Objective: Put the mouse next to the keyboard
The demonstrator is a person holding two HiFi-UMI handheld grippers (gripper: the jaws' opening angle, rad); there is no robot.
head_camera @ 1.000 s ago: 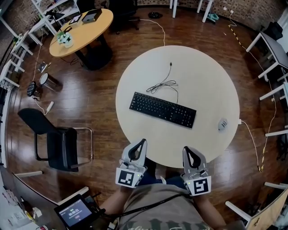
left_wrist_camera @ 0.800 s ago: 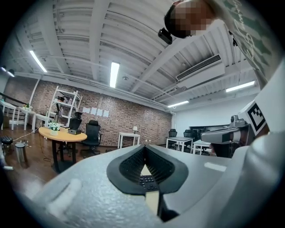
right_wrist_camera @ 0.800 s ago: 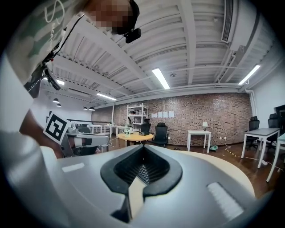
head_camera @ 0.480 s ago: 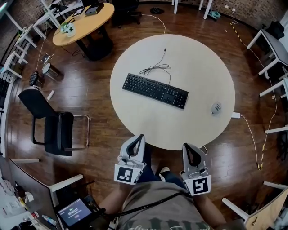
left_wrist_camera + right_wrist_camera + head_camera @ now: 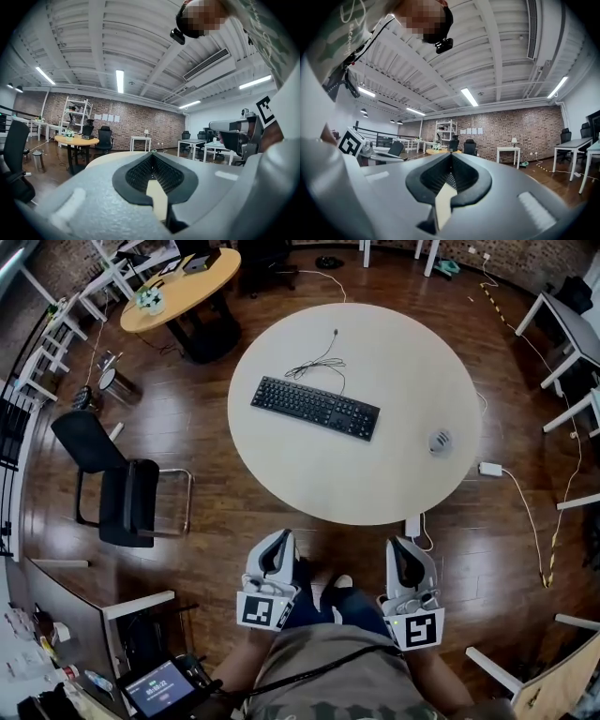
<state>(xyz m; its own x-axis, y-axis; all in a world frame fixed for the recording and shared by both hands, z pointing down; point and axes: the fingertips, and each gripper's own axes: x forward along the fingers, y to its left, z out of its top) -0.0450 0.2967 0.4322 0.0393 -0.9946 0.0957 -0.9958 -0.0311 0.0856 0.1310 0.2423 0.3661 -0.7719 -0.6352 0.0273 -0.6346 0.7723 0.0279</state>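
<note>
- The person stands at the 6 o'clock side of the round table (image 5: 309, 486), a step back from its rim, holding both grippers out level over the wooden floor (image 5: 216, 521).
- The left gripper (image 5: 281, 538) is at the person's 11 o'clock, its jaws clenched tip to tip with nothing between them.
- The right gripper (image 5: 401, 546) is at 1 o'clock, also pinched shut and empty.
- A small screen (image 5: 156, 687) glows low at the person's 8 o'clock.
- A black chair (image 5: 122, 501) stands on the floor at the table's 8 o'clock.
- A white plug block (image 5: 490, 468) lies on the floor just off the table's 4 o'clock edge.
- The mouse (image 5: 440, 441) sits on the table between 3 and 4 o'clock, near the rim and well apart from the keyboard.
- The keyboard (image 5: 314, 408) lies slantwise left of the table's centre, toward 9 o'clock.
- Its cable (image 5: 319, 362) is bunched just beyond it, toward 11 o'clock.
- An orange table (image 5: 178, 292) stands farther off at 10 o'clock.
</note>
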